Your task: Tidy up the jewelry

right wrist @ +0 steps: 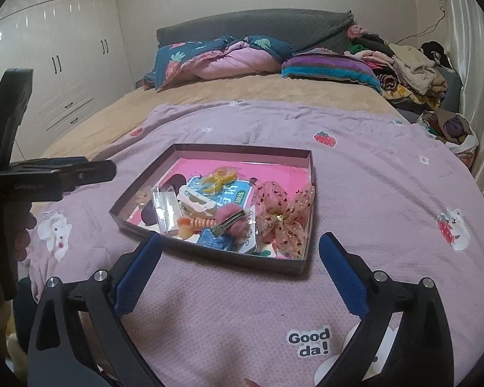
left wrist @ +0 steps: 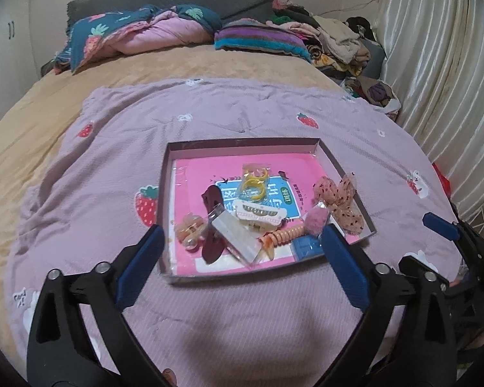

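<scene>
A shallow dark box (left wrist: 242, 141) (right wrist: 293, 266) with a pink lining lies on the lilac strawberry quilt. In it lie a pink mesh bow (left wrist: 342, 200) (right wrist: 282, 216), yellow hair ties (left wrist: 253, 185) (right wrist: 216, 179), a white clip (left wrist: 258, 214) (right wrist: 196, 201), a clear packet (left wrist: 234, 235) (right wrist: 166, 208), an orange spiral tie (left wrist: 282, 235) (right wrist: 198, 224), a fluffy pink clip (left wrist: 316, 219) (right wrist: 230, 217) and a dark red piece (left wrist: 211, 225). My left gripper (left wrist: 242, 245) is open and empty at the box's near edge. My right gripper (right wrist: 240, 251) is open and empty just before the box.
The lilac quilt (left wrist: 242, 306) (right wrist: 387, 177) covers a tan bed. Pillows and folded bedding (left wrist: 138, 35) lie at the headboard, a clothes pile (right wrist: 413, 74) at the right. Curtains (left wrist: 442, 64) hang on the right, white wardrobes (right wrist: 55, 51) on the left.
</scene>
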Tool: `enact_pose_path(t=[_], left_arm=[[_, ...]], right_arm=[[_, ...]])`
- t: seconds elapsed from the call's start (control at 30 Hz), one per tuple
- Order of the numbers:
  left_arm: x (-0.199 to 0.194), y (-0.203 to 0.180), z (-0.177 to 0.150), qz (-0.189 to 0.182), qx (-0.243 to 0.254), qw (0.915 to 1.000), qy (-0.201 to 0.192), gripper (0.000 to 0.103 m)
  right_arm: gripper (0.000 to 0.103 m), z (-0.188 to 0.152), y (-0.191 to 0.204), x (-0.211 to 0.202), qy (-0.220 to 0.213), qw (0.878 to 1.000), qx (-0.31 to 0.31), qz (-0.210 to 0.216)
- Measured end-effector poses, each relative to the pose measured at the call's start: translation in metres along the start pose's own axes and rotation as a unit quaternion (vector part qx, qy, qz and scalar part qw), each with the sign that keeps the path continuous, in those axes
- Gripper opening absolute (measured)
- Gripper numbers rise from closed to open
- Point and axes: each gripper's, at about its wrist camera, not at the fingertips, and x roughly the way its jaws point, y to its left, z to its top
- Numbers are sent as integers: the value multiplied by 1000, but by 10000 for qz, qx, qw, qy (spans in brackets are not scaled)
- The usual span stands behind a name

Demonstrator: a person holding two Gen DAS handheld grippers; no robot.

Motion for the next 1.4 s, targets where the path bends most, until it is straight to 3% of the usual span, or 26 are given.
enact_pose_path(t=[0.4, 1.4], left_arm=[[-31, 2, -31, 90, -117, 9996, -237, 93], [-29, 2, -89, 86, -205, 9991, -358, 94]], right_arm=[[98, -8, 13, -20, -158, 9998, -96, 28], [98, -58, 13, -34, -300, 9993, 51, -235]])
